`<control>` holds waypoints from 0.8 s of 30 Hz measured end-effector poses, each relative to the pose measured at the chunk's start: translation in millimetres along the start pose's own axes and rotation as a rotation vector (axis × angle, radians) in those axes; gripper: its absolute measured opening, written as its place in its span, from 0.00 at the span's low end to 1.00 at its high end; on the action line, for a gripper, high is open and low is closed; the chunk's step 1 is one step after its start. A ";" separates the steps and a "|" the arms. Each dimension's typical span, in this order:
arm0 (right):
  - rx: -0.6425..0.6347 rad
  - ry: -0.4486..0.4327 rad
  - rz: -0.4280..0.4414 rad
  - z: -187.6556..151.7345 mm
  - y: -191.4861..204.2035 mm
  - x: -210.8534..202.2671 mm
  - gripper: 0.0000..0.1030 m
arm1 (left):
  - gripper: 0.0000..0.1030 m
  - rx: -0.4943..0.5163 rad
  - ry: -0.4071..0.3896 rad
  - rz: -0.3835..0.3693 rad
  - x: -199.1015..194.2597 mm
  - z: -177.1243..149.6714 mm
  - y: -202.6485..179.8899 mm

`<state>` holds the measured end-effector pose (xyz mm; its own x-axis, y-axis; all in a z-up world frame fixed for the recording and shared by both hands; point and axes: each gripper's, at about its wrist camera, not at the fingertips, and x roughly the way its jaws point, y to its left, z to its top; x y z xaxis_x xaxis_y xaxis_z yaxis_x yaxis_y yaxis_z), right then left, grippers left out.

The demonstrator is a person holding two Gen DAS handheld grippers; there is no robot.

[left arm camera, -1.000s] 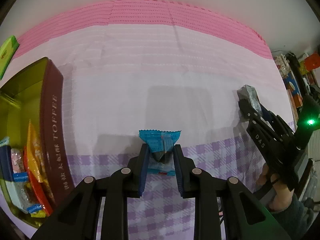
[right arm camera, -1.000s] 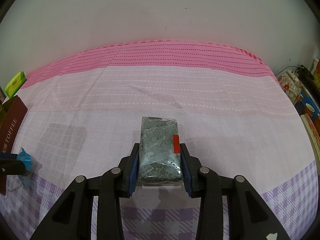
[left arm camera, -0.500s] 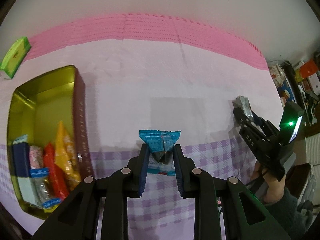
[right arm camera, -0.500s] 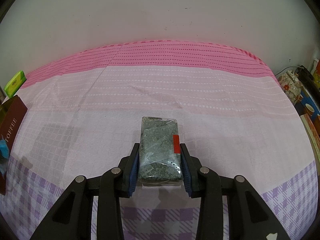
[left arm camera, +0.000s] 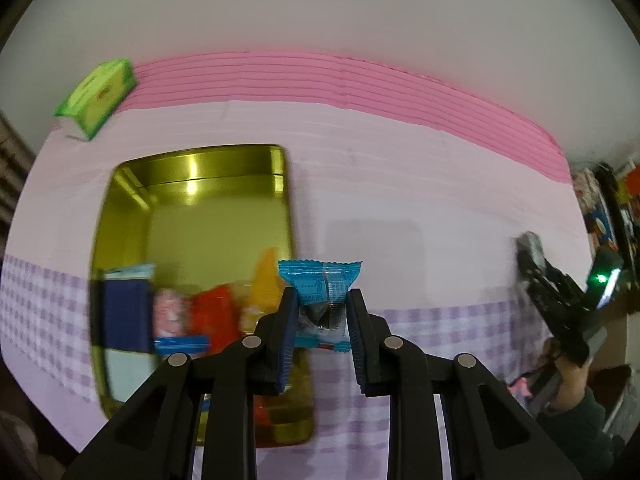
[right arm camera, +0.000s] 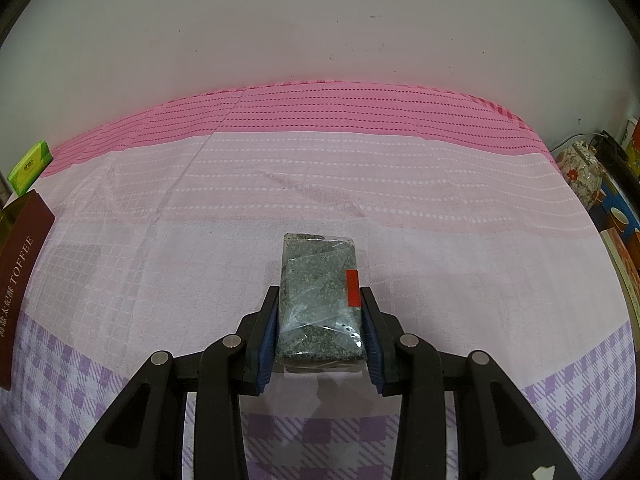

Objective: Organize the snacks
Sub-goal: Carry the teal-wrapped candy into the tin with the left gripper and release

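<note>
My left gripper [left arm camera: 322, 312] is shut on a small blue-wrapped candy [left arm camera: 322, 286] and hangs above the right edge of an open gold toffee tin [left arm camera: 216, 160]. Several snack packets [left arm camera: 176, 316], blue, pink, red and orange, lie in the tin's near half. My right gripper [right arm camera: 319, 320] is shut on a clear packet of grey-green snack [right arm camera: 318, 300] with a red sticker, held just above the cloth. In the left wrist view that right gripper [left arm camera: 528, 256] shows at the far right, held by a hand [left arm camera: 568, 388].
A pink and purple checked tablecloth [right arm camera: 360, 184] covers the table up to a white wall. A green box [left arm camera: 96, 96] sits at the back left corner. The tin's maroon side [right arm camera: 20, 272] shows at the left. Clutter [right arm camera: 580, 172] stands beyond the table's right edge.
My left gripper has carried the blue candy leftward and upward, from over the bare cloth to over the tin's edge. The right gripper and its packet have stayed still.
</note>
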<state>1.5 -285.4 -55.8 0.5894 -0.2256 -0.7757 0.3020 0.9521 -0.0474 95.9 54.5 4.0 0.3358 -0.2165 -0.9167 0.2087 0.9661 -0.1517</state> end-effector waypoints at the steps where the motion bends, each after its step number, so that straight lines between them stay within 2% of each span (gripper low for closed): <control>1: 0.000 0.000 0.000 0.0 0.2 -0.1 0.34 | 0.25 -0.008 -0.002 0.011 -0.6 -0.4 5.8; 12: 0.000 0.000 0.000 0.0 0.1 -0.1 0.34 | 0.25 -0.083 0.003 0.094 7.9 -5.6 57.7; 24: 0.000 0.000 0.000 -0.2 0.2 0.1 0.34 | 0.25 -0.104 0.037 0.136 23.2 -10.6 75.9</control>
<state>1.5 -285.2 -56.0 0.5892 -0.2257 -0.7758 0.3019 0.9522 -0.0477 109.8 124.3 -32.7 0.3197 -0.0791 -0.9442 0.0665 0.9959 -0.0609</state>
